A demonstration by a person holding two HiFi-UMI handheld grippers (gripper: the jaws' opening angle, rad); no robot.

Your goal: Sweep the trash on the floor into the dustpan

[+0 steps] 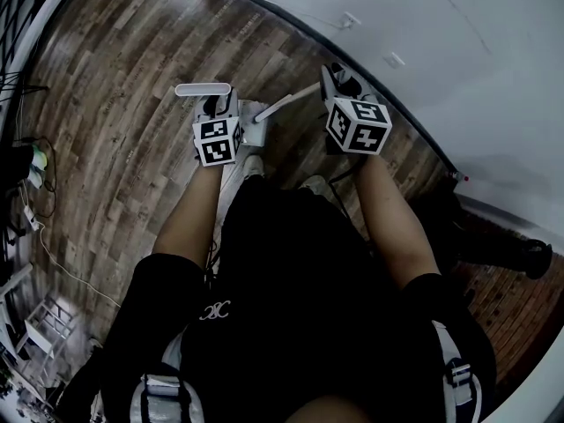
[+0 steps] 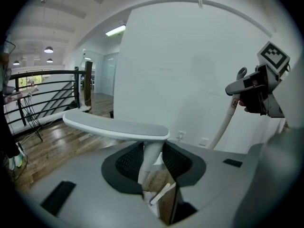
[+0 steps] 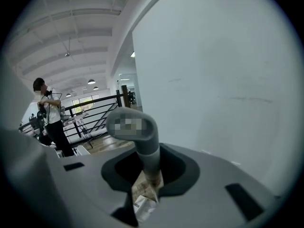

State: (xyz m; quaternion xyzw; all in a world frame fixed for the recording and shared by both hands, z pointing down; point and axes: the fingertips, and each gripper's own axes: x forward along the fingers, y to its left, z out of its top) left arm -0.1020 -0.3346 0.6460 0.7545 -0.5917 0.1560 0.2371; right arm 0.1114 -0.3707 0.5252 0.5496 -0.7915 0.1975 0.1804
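Two tools are in hand in the head view, and the dustpan stands on the wooden floor just ahead of the person's feet. The left gripper is directly above the dustpan, on its upright dustpan handle. The right gripper is to the right of the dustpan, and the broom stick slants down from it to the dustpan's rim. No loose trash shows on the boards around the dustpan.

In the left gripper view, the jaws are pressed onto the white stem under the flat top bar. Through the gap below them I see a bit of the dustpan and the floor.

In the right gripper view, the jaws pinch the grey stem of the broom just under its bent top. Below them lies a pale crumpled piece. I cannot tell whether it is trash, or whether it is inside the dustpan or beside it.

I judge that both tools are gripped and brought together. How much sweeping is left cannot be read, because the broom head is hidden.
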